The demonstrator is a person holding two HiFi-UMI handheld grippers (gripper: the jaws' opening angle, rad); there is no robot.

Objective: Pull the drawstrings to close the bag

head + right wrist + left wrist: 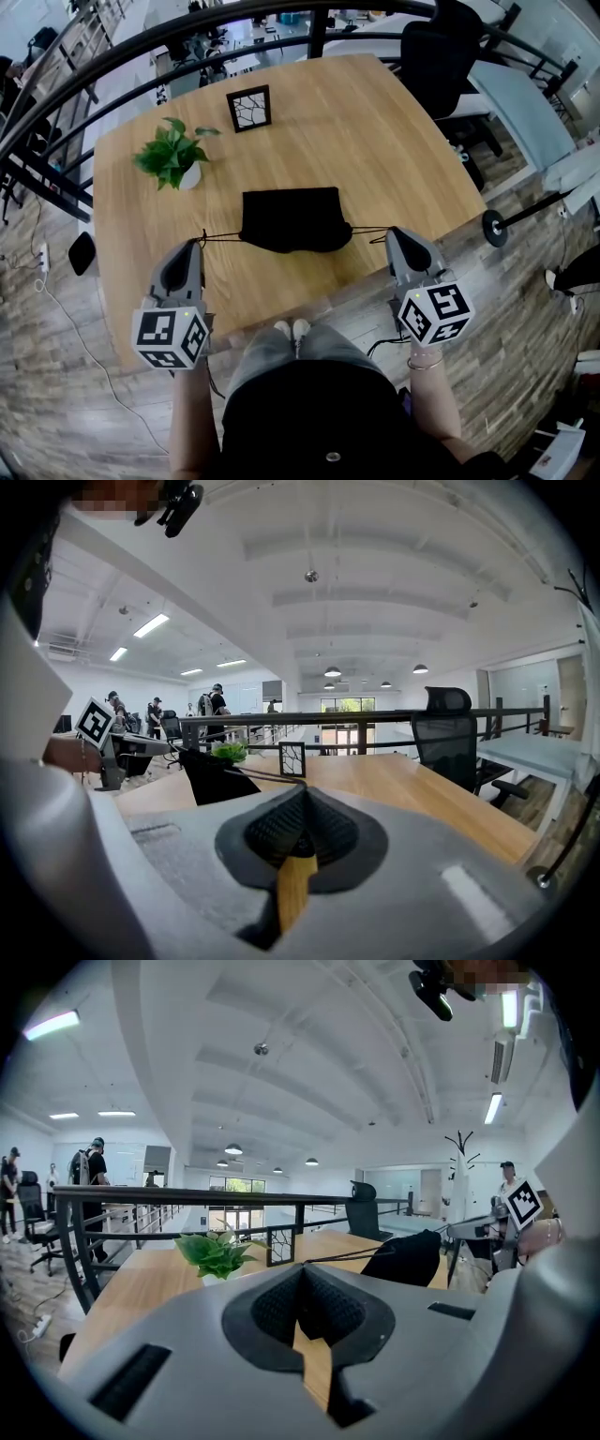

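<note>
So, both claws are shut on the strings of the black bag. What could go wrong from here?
1. Each cord is thin: the left drawstring in the shut left claw, or the right drawstring in the right claw, might slip out under a harder pull.
2. Nothing holds the black bag down, so an uneven pull could drag it sideways or off the near edge of the table.

Head view overhead, gripper views low, sharing table [375, 141]
</note>
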